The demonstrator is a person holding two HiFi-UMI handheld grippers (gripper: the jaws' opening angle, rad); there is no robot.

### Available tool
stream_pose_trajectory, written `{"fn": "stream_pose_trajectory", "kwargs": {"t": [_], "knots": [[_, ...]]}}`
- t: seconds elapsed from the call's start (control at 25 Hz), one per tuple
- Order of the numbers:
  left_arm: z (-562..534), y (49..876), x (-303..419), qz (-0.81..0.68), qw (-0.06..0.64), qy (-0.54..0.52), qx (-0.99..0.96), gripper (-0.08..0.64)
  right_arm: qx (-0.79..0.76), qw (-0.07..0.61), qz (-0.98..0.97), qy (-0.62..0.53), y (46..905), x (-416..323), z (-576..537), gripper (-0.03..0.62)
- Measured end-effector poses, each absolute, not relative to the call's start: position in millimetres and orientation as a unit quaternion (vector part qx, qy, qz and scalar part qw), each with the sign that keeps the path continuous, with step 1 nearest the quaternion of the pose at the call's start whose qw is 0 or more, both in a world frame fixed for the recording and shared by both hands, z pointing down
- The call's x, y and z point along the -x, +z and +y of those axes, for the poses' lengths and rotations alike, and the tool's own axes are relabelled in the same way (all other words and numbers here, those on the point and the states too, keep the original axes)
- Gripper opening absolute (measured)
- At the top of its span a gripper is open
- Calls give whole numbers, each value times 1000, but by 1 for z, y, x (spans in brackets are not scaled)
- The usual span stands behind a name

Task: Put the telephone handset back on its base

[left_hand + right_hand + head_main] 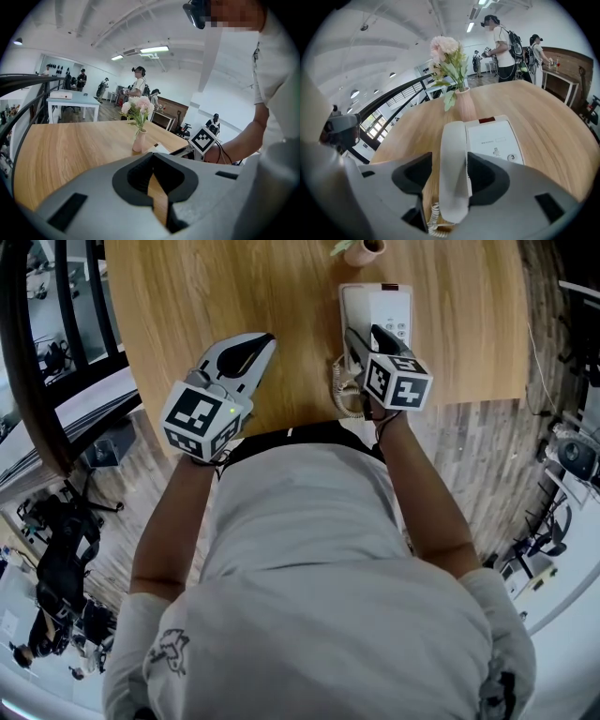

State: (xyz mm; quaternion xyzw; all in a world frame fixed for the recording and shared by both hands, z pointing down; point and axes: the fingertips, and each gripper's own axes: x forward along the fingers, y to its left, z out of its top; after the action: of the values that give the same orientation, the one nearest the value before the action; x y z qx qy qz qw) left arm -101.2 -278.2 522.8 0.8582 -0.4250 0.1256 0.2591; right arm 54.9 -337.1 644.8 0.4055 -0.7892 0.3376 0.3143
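Here, right hand-held gripper (449,164) wide open astride handset (453,136) on base (494,136), coiled cord (433,220) half hidden below.

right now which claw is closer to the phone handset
Right. The right claw has the handset between its open jaws, lying on the phone base. The left claw hangs over the table off to the left, apart from the phone.

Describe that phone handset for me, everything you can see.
The handset is pale grey, smooth plastic, long with rounded ends. It lies lengthwise on the left of its white base, a coiled cord trailing from its near end. The open right gripper straddles it, fingers not squeezing.
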Motion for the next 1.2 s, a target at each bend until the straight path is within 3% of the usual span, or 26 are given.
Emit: {"fn": "stream_pose_trajectory", "kwargs": {"t": [0.64,1.2], "knots": [[-241,470,105,-399,201,116,-887,6,-426,252,-846,198,539,-47,-297,202],[-191,404,93,-370,136,80,-916,6,-457,188,-860,125,449,-61,-224,50]]}}
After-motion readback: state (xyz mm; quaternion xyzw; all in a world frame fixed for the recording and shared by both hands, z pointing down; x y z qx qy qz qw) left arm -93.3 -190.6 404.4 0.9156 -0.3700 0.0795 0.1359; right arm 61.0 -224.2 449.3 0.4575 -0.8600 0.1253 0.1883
